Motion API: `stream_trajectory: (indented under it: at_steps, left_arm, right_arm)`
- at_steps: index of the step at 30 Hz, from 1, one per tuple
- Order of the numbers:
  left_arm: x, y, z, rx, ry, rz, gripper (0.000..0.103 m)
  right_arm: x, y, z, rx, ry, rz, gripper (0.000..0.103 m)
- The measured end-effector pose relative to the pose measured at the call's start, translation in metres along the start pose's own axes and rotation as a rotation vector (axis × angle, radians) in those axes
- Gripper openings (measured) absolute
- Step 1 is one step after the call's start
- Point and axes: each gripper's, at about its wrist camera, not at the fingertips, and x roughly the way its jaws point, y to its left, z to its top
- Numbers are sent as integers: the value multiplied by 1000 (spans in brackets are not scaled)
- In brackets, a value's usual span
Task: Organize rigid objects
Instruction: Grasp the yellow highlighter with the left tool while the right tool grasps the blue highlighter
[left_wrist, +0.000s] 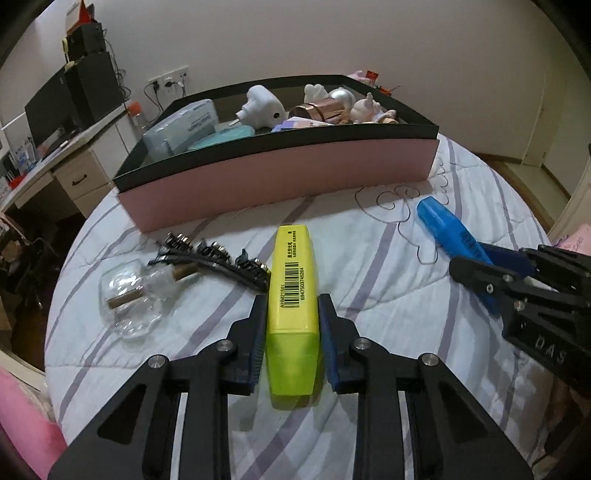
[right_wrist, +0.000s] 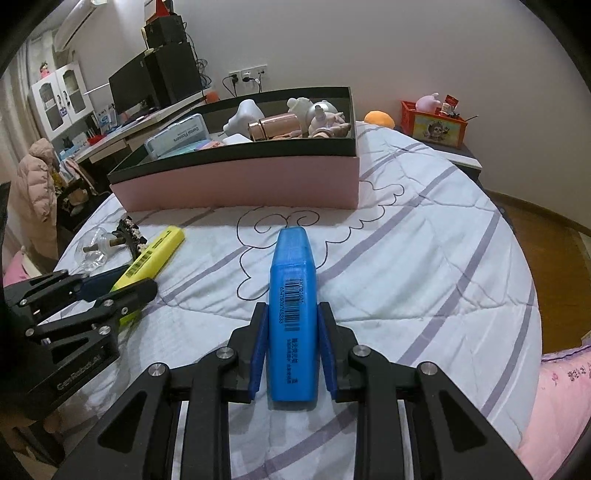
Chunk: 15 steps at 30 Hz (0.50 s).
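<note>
While both highlighters lie flat on the striped quilt of the bed, each pair of tongs is clamped on one. The left tongs are closed on the yellow highlighter, the blue pads pressing its two long sides near the translucent cap end — its far end points toward the pink box. The right tongs are closed on the blue highlighter in the same manner. A black hair clip and a clear glass bottle lie just left of the yellow highlighter — the clip touching it.
</note>
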Motion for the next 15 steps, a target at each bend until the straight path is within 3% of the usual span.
stream_trajectory:
  at_steps: [7,15]
  left_arm:
    - [-24,17,-31,-6,6,-3,27]
    - [-42,40,-59,-48,3,-10,30]
  right_arm:
    - [-8,17,-12,-12,12,19,26]
    - [-17,66,-36,-70,31,67,27]
